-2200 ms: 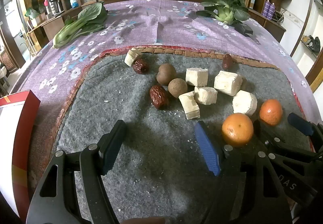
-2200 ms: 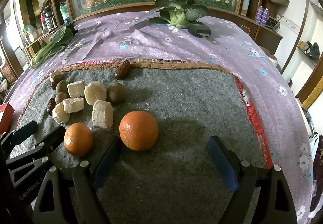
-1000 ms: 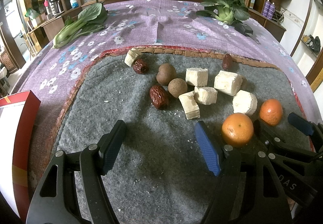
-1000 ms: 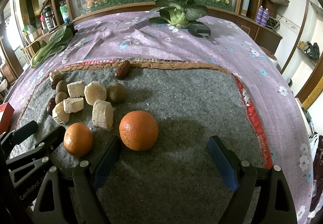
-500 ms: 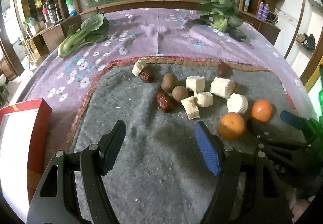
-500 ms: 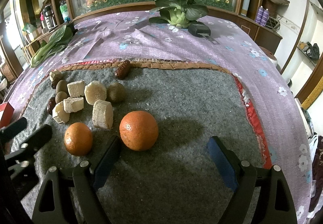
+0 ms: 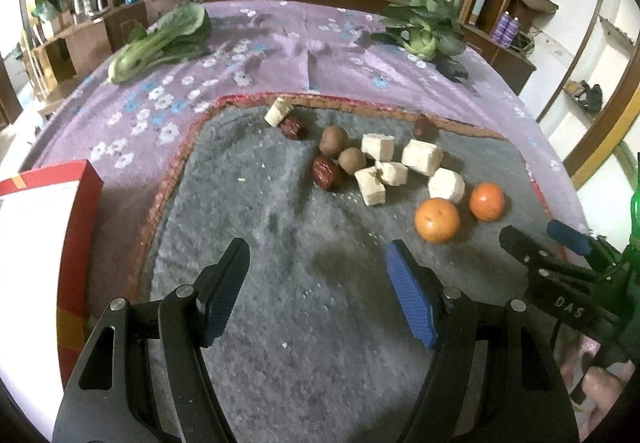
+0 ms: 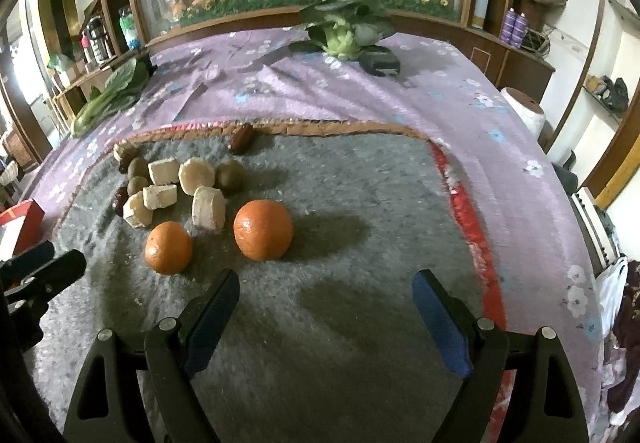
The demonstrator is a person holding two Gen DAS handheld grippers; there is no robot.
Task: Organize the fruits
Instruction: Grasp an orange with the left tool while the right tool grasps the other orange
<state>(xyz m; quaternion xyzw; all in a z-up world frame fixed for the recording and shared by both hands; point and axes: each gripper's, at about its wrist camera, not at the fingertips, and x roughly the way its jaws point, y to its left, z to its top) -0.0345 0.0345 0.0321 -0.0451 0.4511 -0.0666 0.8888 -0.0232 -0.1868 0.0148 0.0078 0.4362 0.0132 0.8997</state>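
Surface: table under a purple floral cloth [image 8: 420, 99]
Centre: grey felt mat [image 8: 360, 179] with a red-orange border
On cloth: leafy greens [image 7: 160, 43], green rosette vegetable [image 8: 340, 35], black object [image 8: 380, 64], red box [image 7: 76, 227]

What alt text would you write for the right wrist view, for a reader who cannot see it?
The open right gripper hovers above a grey felt mat, empty, with two oranges just ahead. Beyond them lie pale cut chunks, brown kiwis and red dates; leafy greens rest on the purple floral cloth.
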